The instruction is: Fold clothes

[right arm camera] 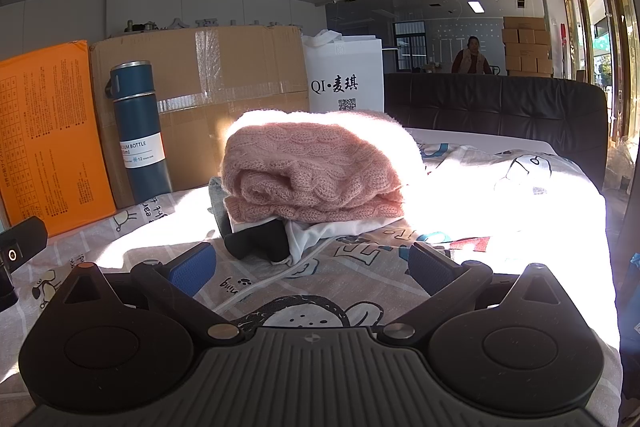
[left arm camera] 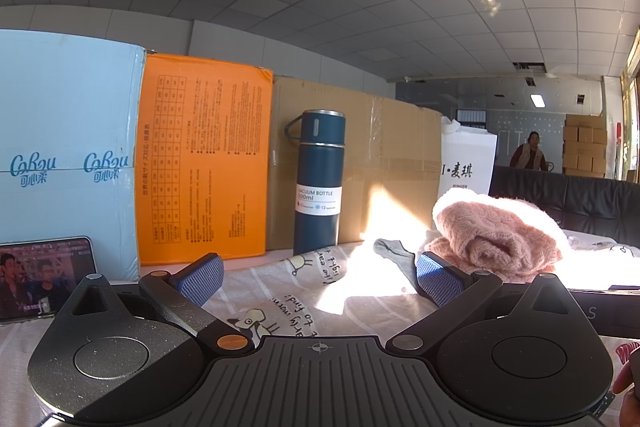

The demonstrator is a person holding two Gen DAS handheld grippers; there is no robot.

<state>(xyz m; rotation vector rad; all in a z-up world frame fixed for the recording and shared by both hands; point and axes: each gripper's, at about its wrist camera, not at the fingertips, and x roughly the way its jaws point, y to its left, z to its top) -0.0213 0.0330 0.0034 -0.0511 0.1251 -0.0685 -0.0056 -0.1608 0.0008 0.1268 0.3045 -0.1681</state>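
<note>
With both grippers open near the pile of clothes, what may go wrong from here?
1. The pink sweater lies on top of the white garment and black garment; pulling a lower one may topple the pile.
2. The blue vacuum bottle stands upright close beside the pile; a sweeping left hand-held gripper may knock it over.
3. Strong sunlight washes out the printed sheet, hiding edges.

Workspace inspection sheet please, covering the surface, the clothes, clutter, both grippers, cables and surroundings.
Surface: cartoon-print sheet, partly in harsh sunlight.
Job's things: folded pink sweater atop white, black and grey garments.
Clutter: blue vacuum bottle, upright; phone playing video; orange box; cardboard box; white bag.
Grippers: left gripper and right gripper open, empty.
Cables: white cord on sheet.
Surroundings: black sofa; person far behind.
</note>
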